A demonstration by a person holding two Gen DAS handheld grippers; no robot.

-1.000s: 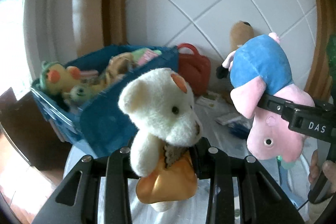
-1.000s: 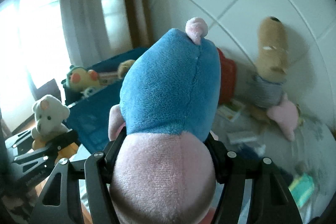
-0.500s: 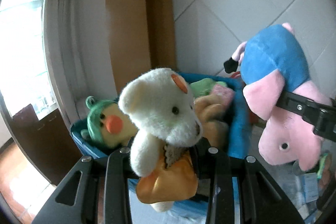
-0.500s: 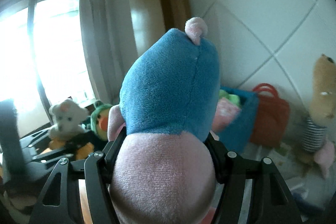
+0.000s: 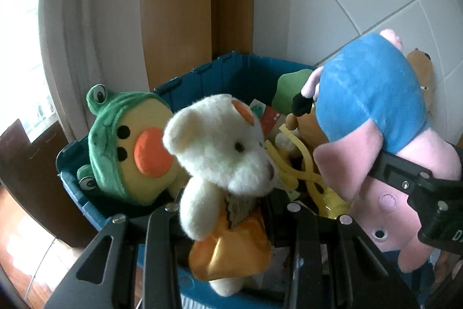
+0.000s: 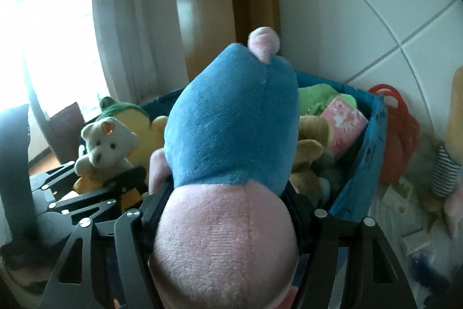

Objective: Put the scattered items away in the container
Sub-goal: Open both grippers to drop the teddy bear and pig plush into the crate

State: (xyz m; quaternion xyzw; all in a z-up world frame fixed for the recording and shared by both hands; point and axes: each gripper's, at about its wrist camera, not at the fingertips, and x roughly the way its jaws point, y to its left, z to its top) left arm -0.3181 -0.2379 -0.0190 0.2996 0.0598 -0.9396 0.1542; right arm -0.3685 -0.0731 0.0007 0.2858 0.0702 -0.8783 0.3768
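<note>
the left claw [image 5: 228, 210] pinches a white bear [image 5: 220, 141] and the right claw [image 6: 228, 210] pinches a pig [image 6: 234, 129]. both toys hang over the blue bin [image 5: 231, 68], which looks full. next, i think: lower them, then let go.

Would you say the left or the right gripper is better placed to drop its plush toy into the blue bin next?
Probably the left gripper: its white teddy bear hangs above the blue plastic bin.
</note>
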